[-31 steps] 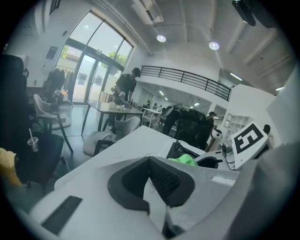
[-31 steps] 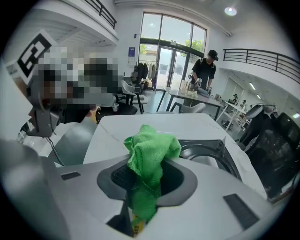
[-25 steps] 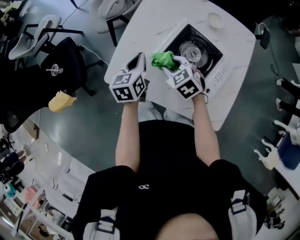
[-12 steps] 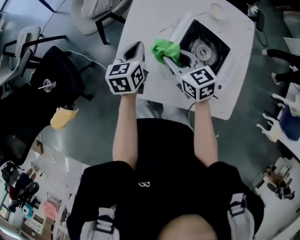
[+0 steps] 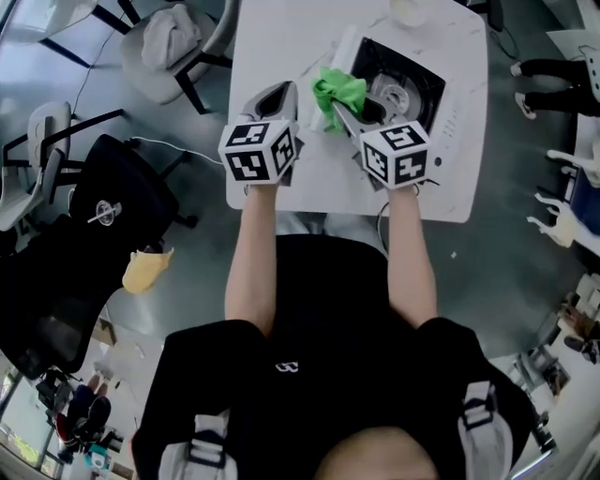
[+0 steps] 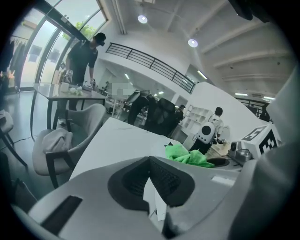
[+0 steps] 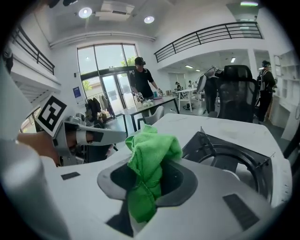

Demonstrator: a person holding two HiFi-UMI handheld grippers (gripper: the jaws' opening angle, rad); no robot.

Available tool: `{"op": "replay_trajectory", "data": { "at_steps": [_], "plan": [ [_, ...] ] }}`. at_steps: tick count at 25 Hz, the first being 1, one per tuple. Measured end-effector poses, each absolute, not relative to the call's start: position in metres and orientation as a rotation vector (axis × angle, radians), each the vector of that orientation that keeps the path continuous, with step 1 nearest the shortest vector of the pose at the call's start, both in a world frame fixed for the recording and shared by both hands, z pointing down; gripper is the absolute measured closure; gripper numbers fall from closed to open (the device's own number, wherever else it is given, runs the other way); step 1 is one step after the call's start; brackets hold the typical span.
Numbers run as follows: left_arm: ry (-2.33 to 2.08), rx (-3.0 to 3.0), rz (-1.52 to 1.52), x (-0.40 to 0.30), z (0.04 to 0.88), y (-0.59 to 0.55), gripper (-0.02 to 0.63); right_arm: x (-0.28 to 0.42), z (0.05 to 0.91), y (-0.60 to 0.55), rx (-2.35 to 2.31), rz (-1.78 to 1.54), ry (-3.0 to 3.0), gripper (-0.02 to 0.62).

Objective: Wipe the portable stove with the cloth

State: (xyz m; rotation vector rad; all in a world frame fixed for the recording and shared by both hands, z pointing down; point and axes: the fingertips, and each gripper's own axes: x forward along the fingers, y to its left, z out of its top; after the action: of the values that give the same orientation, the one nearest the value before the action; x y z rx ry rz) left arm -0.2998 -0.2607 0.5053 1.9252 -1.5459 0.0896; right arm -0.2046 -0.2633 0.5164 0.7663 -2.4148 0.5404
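overhead, the head view gives me the layout my tool cameras miss: grey floor (image 5: pixel 202 267) all round, and the white bench (image 5: pixel 272 37) running away from me. the portable stove (image 5: pixel 412 75) sits on the bench's right half, black top and round burner showing. a grey chair (image 5: pixel 173 42) stands off the bench's left edge, and a black chair (image 5: pixel 122 202) is nearer me.

only the right gripper view shows the grip. my right tool (image 7: pixel 146 180) is clamped on the green cloth (image 7: pixel 150 154), which bunches above the pads and hangs below them. it is at the stove's left edge; i cannot tell whether it touches. the left gripper view shows my left tool (image 6: pixel 150 183) with its pads together at the tips, holding nothing, over the bench left of the stove.

those two views also open onto a high white hall with railings (image 7: pixel 206 35), ceiling lights (image 7: pixel 85 12), glass doors (image 7: pixel 110 91) and a person (image 7: pixel 143 75) standing far off.

my bare forearms (image 5: pixel 251 253) reach straight forward, side by side.
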Motion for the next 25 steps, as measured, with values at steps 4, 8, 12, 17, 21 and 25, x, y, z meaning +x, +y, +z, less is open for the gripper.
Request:
{"op": "replay_trajectory", "data": {
  "at_steps": [4, 8, 12, 17, 21, 25],
  "plan": [
    [-1.513, 1.955, 0.095, -0.293, 0.501, -0.275, 0.611, -0.203, 0.532, -0.27, 0.768, 0.525, -2.296, 0.497],
    [-1.479, 2.005, 0.092, -0.281, 0.491, -0.288, 0.611, -0.2, 0.537, -0.283, 0.749, 0.523, -2.176, 0.499],
    [-1.462, 2.024, 0.104, -0.277, 0.493, -0.295, 0.611, -0.198, 0.539, -0.301, 0.751, 0.48, -2.097, 0.499],
    [-1.45, 2.023, 0.101, -0.283, 0.496, -0.303, 0.611, -0.201, 0.536, -0.323, 0.751, 0.477, -2.099, 0.497],
    [-1.448, 2.025, 0.109, -0.288, 0.499, -0.309, 0.611, -0.197, 0.542, -0.334, 0.768, 0.5, -2.098, 0.497],
    [-1.468, 2.028, 0.107, -0.29, 0.499, -0.318, 0.611, -0.199, 0.536, -0.35, 0.8, 0.47, -2.097, 0.497]
  ]
}}
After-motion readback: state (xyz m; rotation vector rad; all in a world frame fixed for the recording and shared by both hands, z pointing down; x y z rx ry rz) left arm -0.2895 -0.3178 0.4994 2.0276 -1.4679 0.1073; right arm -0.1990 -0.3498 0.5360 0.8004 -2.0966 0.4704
